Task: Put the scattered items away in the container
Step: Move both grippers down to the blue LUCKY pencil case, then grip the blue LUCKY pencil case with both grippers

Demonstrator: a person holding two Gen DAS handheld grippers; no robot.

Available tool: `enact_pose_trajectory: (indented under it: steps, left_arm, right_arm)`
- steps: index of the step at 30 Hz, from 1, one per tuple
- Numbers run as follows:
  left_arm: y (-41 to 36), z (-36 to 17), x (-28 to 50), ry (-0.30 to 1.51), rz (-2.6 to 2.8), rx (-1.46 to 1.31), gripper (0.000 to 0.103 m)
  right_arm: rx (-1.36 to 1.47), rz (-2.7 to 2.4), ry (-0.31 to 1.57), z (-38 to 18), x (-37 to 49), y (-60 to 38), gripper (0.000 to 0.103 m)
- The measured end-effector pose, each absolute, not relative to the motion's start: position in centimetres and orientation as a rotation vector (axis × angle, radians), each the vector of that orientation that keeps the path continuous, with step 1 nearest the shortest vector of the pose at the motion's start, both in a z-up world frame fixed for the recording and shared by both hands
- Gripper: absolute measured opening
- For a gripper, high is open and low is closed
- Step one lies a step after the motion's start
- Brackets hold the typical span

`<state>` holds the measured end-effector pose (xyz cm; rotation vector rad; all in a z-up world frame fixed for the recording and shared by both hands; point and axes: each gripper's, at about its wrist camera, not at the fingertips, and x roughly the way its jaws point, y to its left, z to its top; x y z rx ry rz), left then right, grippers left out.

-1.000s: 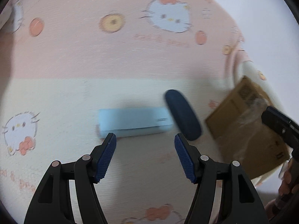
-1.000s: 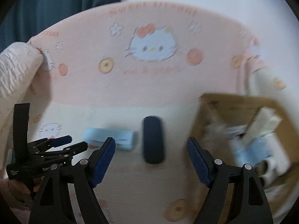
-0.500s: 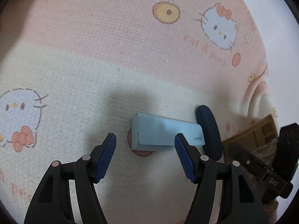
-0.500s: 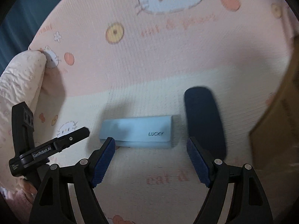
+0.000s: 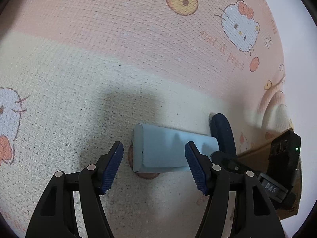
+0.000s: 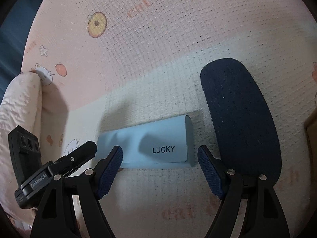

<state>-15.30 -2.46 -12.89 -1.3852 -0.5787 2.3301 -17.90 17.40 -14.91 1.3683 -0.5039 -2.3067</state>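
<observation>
While both tools, left tool [image 5: 154, 163] and right tool [image 6: 160, 168], gape empty, pale-blue case [image 6: 150, 148] and navy case [image 6: 239, 119] at its 3 o'clock remain unboxed; cardboard box [image 5: 255, 156] waits.

A woven mat [image 5: 138, 39] fills both views, pink toward twelve o'clock and cream below, the colour change running across the middle. On the left wrist view a white cartoon cat face [image 5: 240, 28] with an orange bow sits at two o'clock, a yellow ring-shaped print [image 5: 181, 2] near one o'clock. On the right wrist view a crinkled pale quilt [image 6: 18, 107] bulges at nine o'clock, dark blue cloth [image 6: 11, 19] behind it at ten.
</observation>
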Motion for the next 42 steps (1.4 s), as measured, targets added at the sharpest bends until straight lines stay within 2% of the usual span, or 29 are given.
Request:
enact_pose_trajectory:
  steps: [2, 5, 7, 9, 13, 21, 24, 28, 36, 42]
  left_arm:
    - [-2.2, -13.0, -15.3, -0.567, 2.302, -1.392, 0.068]
    - [-1.3, -13.4, -14.9, -0.513, 2.281, -1.417, 0.068]
    - [-0.8, -13.3, -14.3, -0.459, 2.321, -1.411, 0.067]
    - [-0.4, -13.1, -13.6, -0.390, 2.348, -1.406, 0.066]
    - [-0.6, -13.0, -12.1, -0.370, 2.294, -1.422, 0.064]
    - [-0.3, -13.4, -8.4, -0.436, 2.189, -1.480, 0.064]
    - [0.7, -13.6, -6.9, -0.360, 2.134, -1.479, 0.064]
    - [1.9, -13.3, -6.1, -0.249, 2.142, -1.465, 0.064]
    - [1.4, -12.3, -7.5, -0.280, 2.154, -1.450, 0.064]
    - [1.8, -14.1, -8.1, -0.306, 2.128, -1.531, 0.064]
  right_arm:
    - [1.348, -2.308, -0.505, -15.0, -17.8, 17.3, 0.070]
    - [1.376, -2.337, -0.494, -15.1, -17.6, 17.4, 0.052]
    - [1.398, -2.315, -0.546, -15.1, -17.2, 18.0, 0.046]
    - [1.411, -2.283, -0.618, -15.3, -16.2, 18.6, 0.046]
    - [1.426, -2.291, -0.624, -15.3, -13.5, 19.5, 0.046]
    - [1.476, -2.335, -0.494, -14.9, -7.0, 20.9, 0.046]
    - [1.487, -2.352, -0.470, -14.9, -5.4, 21.5, 0.046]
    - [1.469, -2.344, -0.491, -14.8, -4.8, 22.0, 0.046]
    - [1.459, -2.366, -0.483, -14.6, -5.8, 22.2, 0.047]
    - [1.489, -2.364, -0.486, -15.5, -6.3, 21.6, 0.047]
